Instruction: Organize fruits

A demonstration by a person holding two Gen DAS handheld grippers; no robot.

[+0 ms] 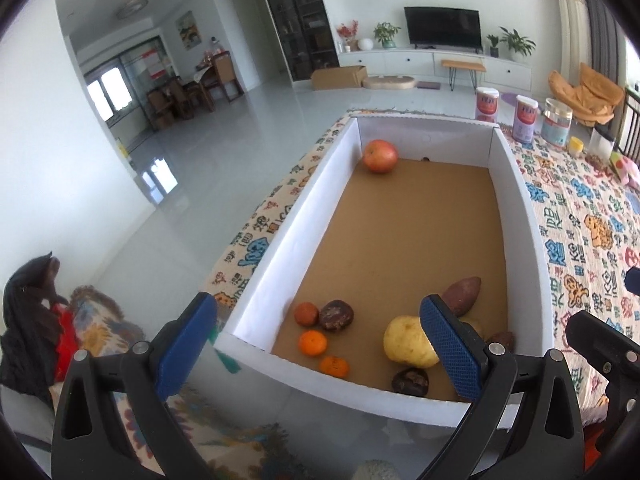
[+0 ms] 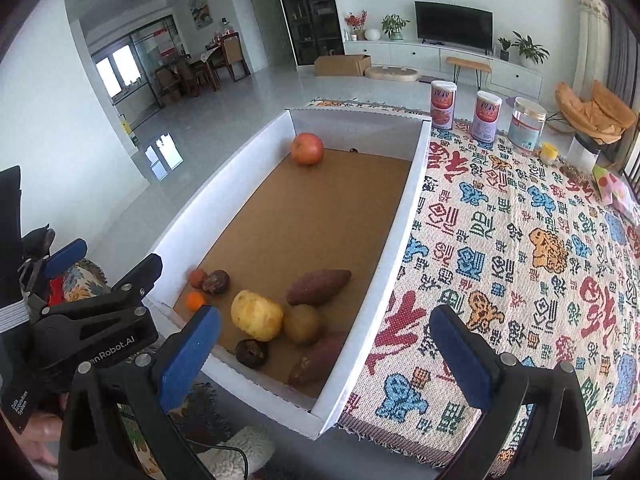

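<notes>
Nearby, three jars [image 2: 486,116] beyond the box [image 2: 404,216], perhaps unobstructed.

Both wrist views above box [image 1: 256,248]

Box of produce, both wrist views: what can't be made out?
- Left wrist view: the left gripper's blue finger covers part of the yellow fruit and what lies behind it.
- Both views: the dark speck by the box's far wall is too small to identify.
- Jar labels: unreadable.
</notes>
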